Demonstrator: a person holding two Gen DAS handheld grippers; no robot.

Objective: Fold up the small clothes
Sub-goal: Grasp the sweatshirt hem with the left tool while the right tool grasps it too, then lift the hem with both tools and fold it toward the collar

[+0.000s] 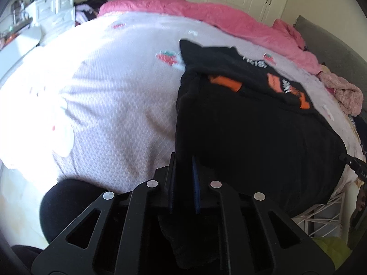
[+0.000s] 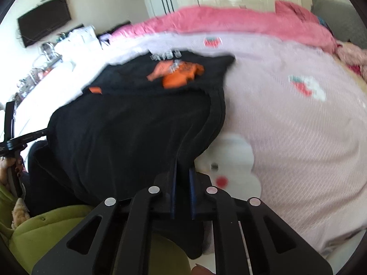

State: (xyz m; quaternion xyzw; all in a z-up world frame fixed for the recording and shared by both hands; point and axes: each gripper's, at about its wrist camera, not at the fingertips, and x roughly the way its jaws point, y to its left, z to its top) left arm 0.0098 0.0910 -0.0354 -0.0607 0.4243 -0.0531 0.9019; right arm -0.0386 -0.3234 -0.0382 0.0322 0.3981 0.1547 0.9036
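Shirt (image 1: pixel 252 123) hem pinched at both corners: left hand-held gripper (image 1: pixel 184 160) and right hand-held gripper (image 2: pixel 183 165) each clamp black cloth, holding that edge taut and level, likely for a fold. Printed end lies on the bed (image 1: pixel 114 91).

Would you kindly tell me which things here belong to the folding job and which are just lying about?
Part of the job:
- black garment
- left tool, shut on its hem
- right tool, shut on its hem

Lying about:
- pink quilt
- pink clothes heap
- white drawers
- wall TV
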